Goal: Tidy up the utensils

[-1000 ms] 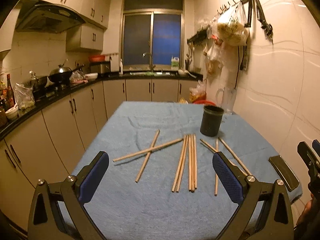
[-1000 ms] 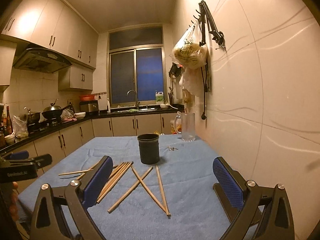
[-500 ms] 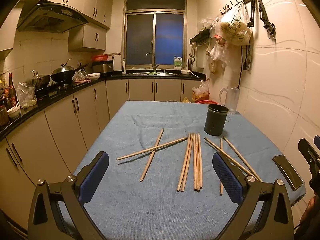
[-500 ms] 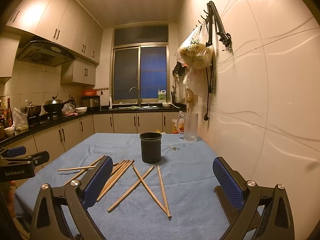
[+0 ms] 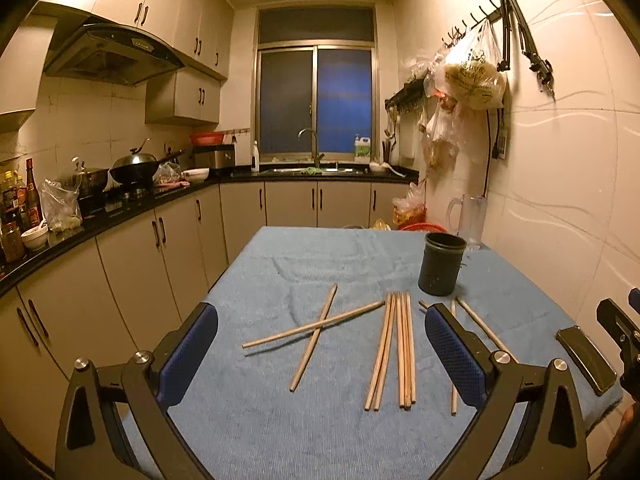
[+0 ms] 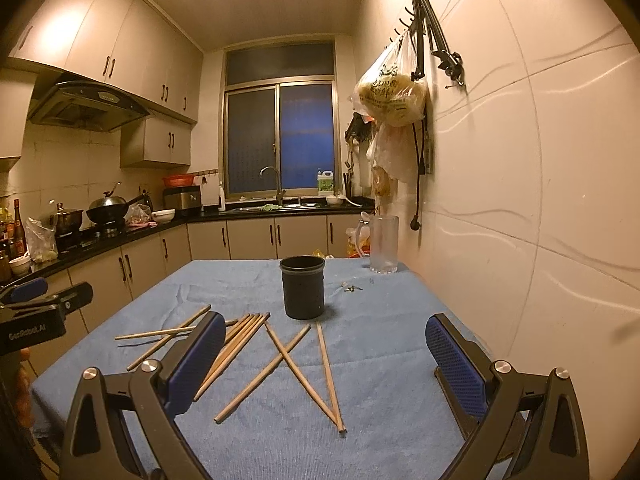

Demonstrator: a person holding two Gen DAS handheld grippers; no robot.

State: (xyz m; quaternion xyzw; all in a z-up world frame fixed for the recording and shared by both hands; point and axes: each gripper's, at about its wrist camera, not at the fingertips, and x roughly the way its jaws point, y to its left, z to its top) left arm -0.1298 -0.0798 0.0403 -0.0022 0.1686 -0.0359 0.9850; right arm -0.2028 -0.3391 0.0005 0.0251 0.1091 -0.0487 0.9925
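Several wooden chopsticks lie on a blue cloth-covered table. A crossed pair sits left of a parallel bundle, and more chopsticks cross nearer the right. A dark cylindrical holder stands upright behind them. My left gripper hangs open above the near table edge, nothing between its blue pads. My right gripper is open too, held over the near right of the table, with the crossed chopsticks seen between its fingers.
A black phone-like slab lies at the table's right edge. A clear glass pitcher stands at the far right corner by the wall. Kitchen counters run along the left. Bags hang on the right wall.
Both grippers have tilted slightly upward and back, so the table and chopsticks sit lower in each view. Nothing on the table has moved.
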